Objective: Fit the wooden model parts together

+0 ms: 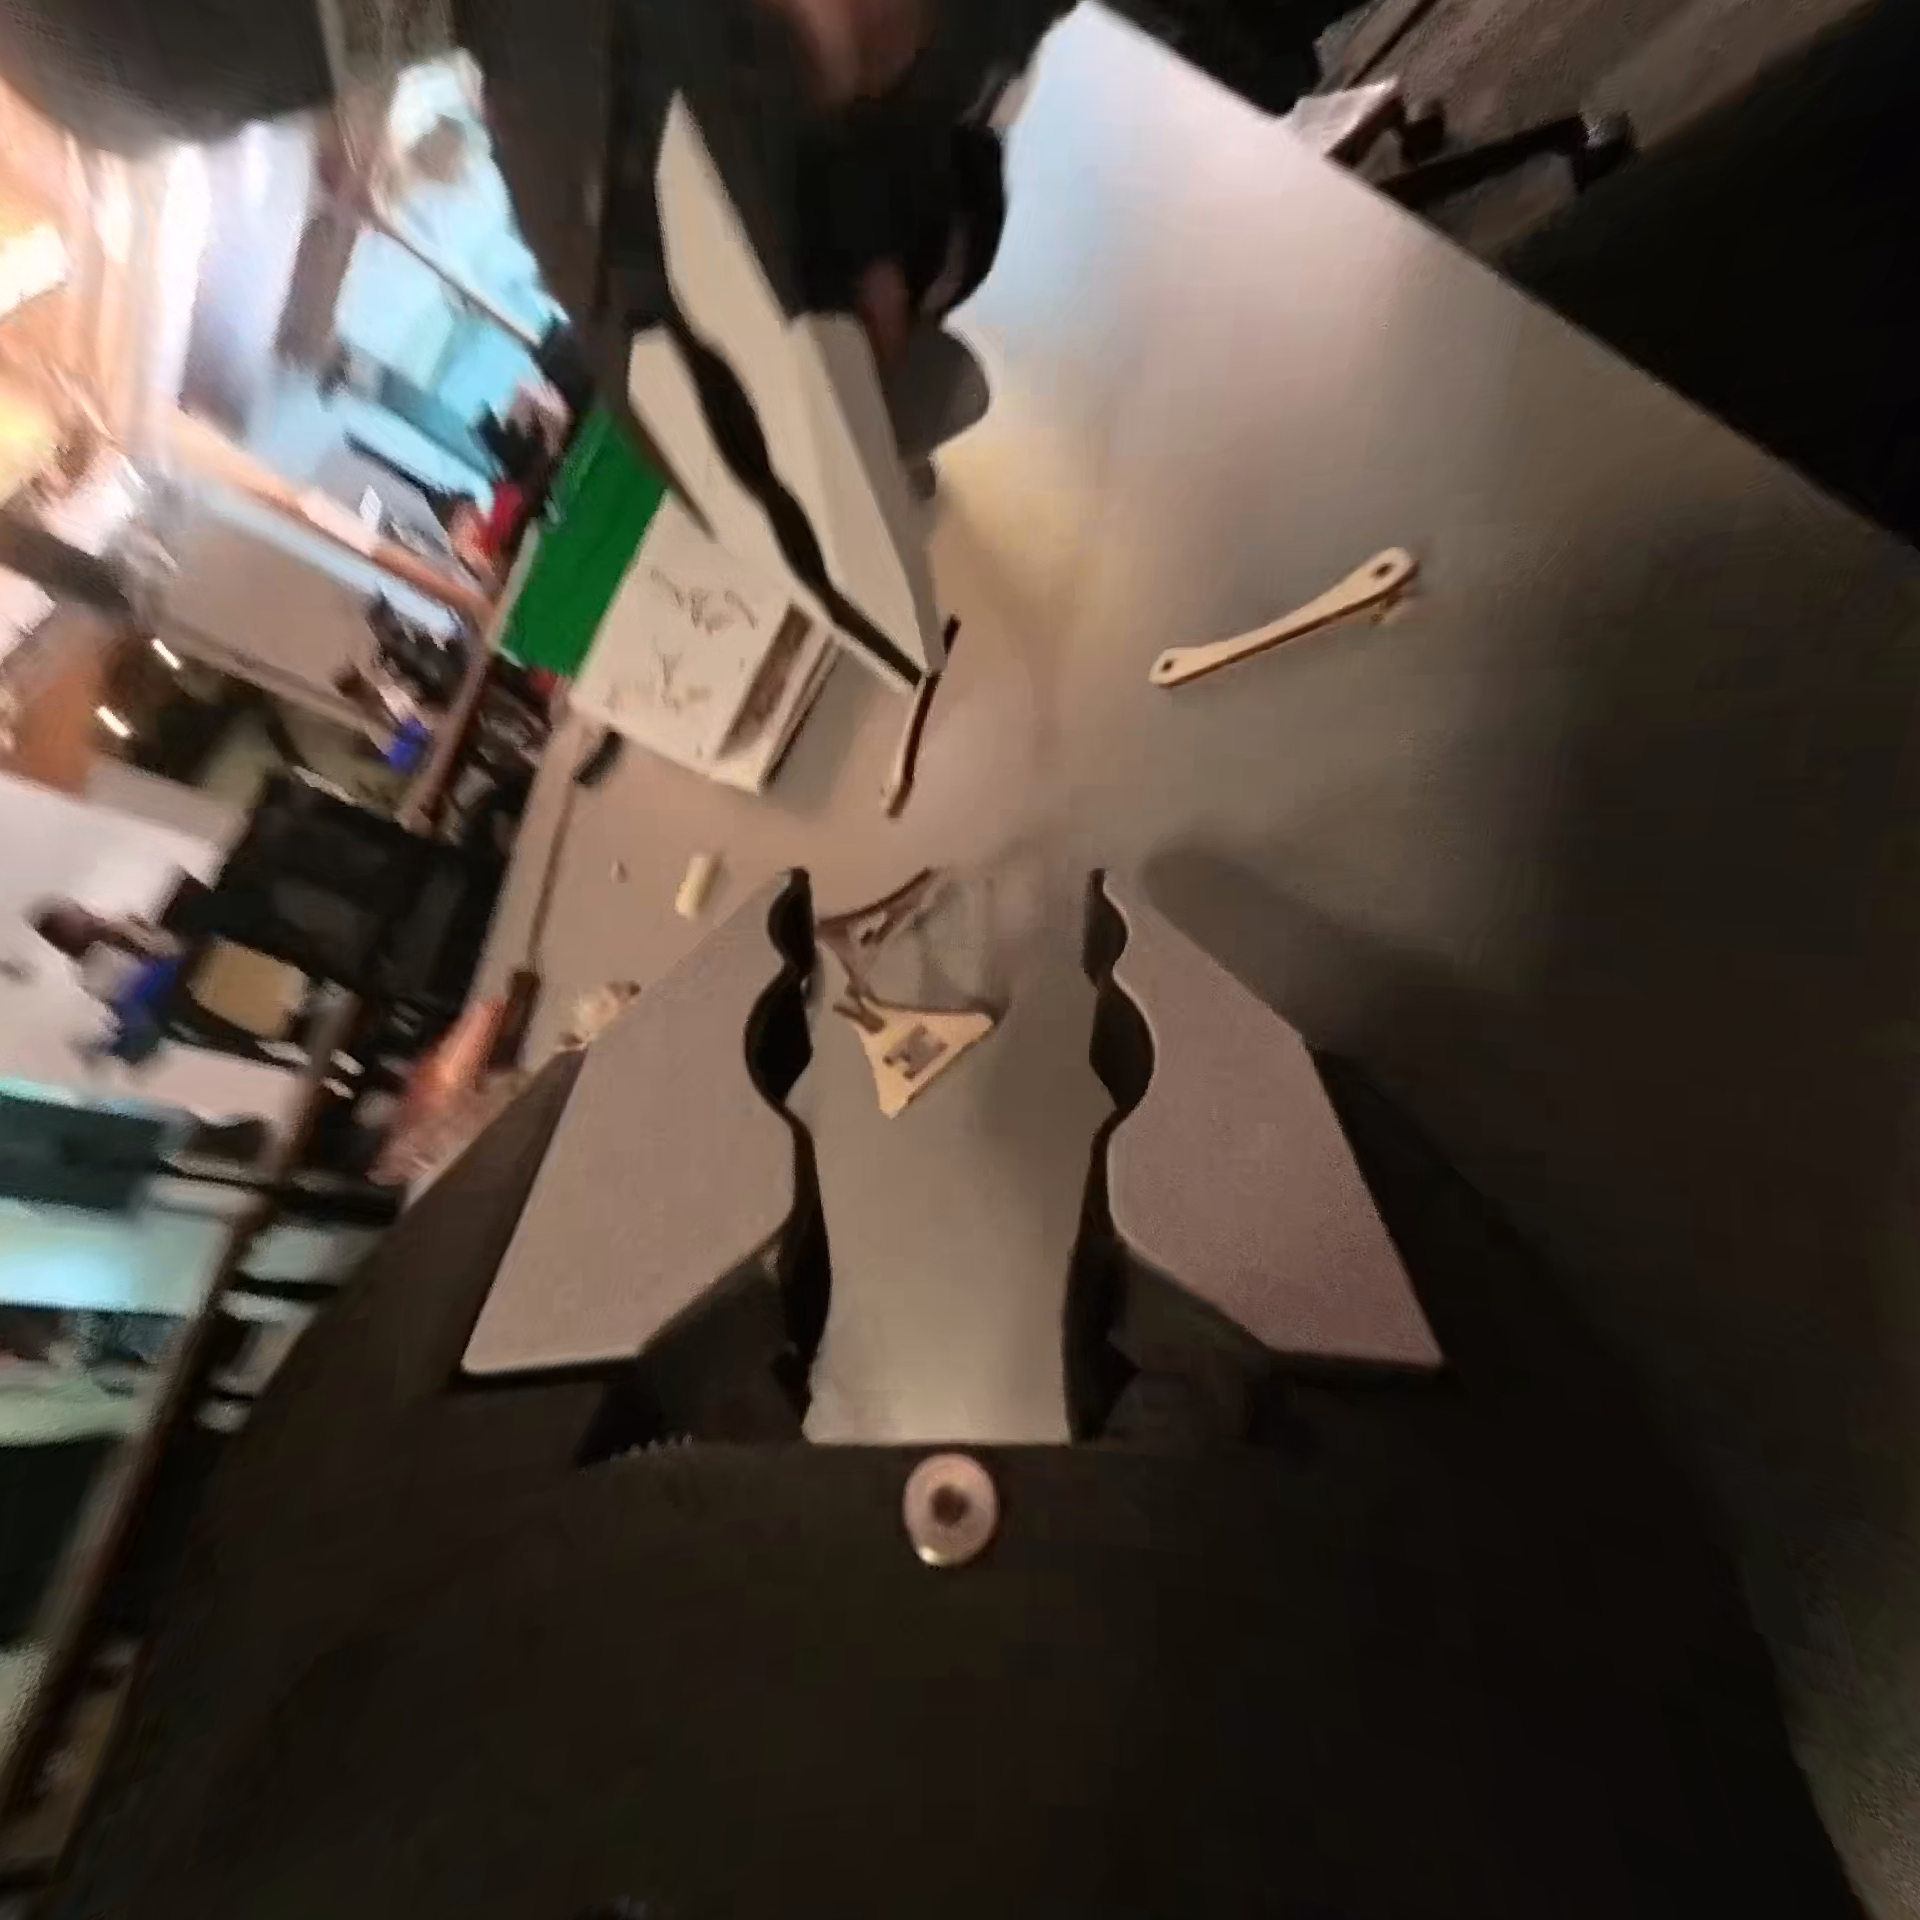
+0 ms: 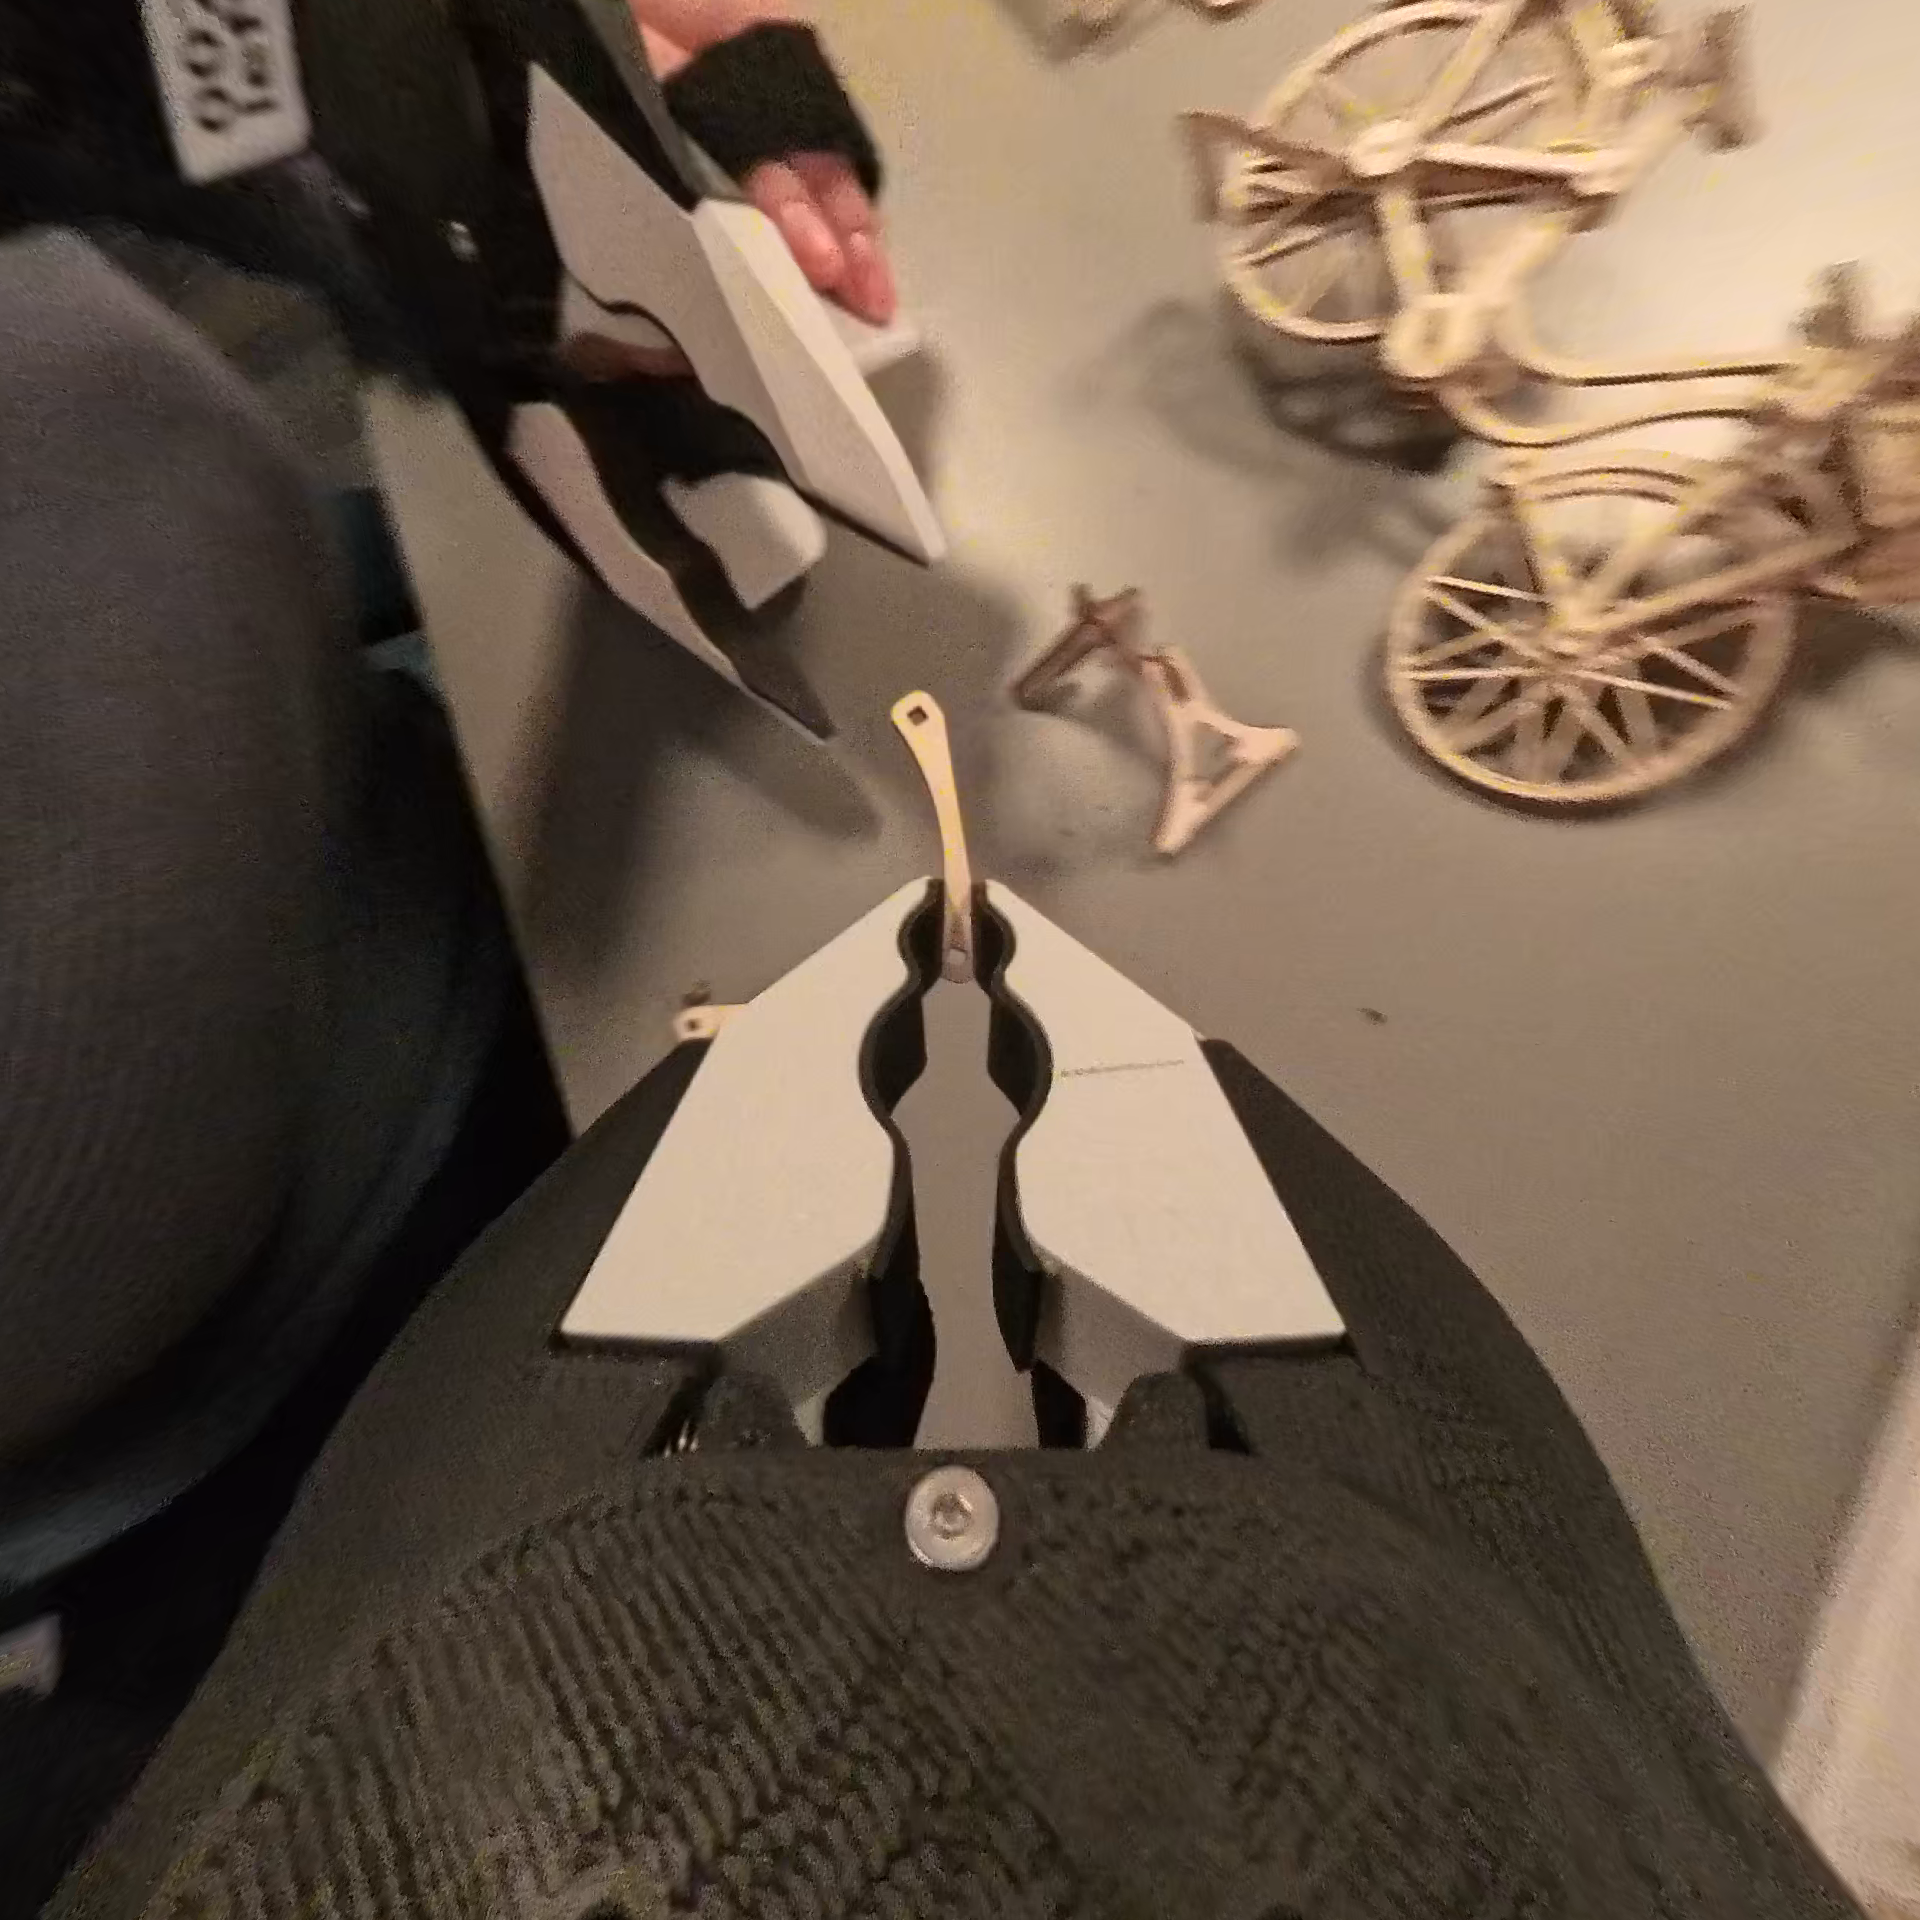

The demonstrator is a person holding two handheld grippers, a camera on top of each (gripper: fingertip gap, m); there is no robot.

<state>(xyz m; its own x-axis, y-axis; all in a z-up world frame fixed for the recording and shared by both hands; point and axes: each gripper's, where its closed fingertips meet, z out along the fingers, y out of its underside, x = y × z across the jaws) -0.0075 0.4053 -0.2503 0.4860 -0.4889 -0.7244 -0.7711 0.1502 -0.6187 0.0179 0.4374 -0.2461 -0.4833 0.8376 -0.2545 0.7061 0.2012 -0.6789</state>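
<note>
My right gripper (image 2: 961, 896) is shut on one end of a thin curved wooden strip (image 2: 933, 774), which sticks out past the fingertips above the grey table (image 2: 1455, 1143). The left wrist view shows the same gripper (image 1: 923, 665) with the strip (image 1: 906, 748) hanging from its tips. My left gripper (image 1: 948, 904) is open. A small triangular wooden sub-assembly (image 1: 925, 1039) lies on the table between its fingers, and the pads do not touch it. In the right wrist view the sub-assembly (image 2: 1174, 727) lies just right of the open left gripper (image 2: 878, 639).
A wooden cycle model with spoked wheels (image 2: 1558, 436) stands at the far right. A loose wooden strip (image 1: 1288, 623) lies on the table. A white and green box (image 1: 686, 644) sits further back. A small wooden piece (image 2: 701, 1023) lies by the table edge. A gloved hand (image 2: 821, 229) holds the left gripper. My right fingertips sit around 6 cm from my left ones.
</note>
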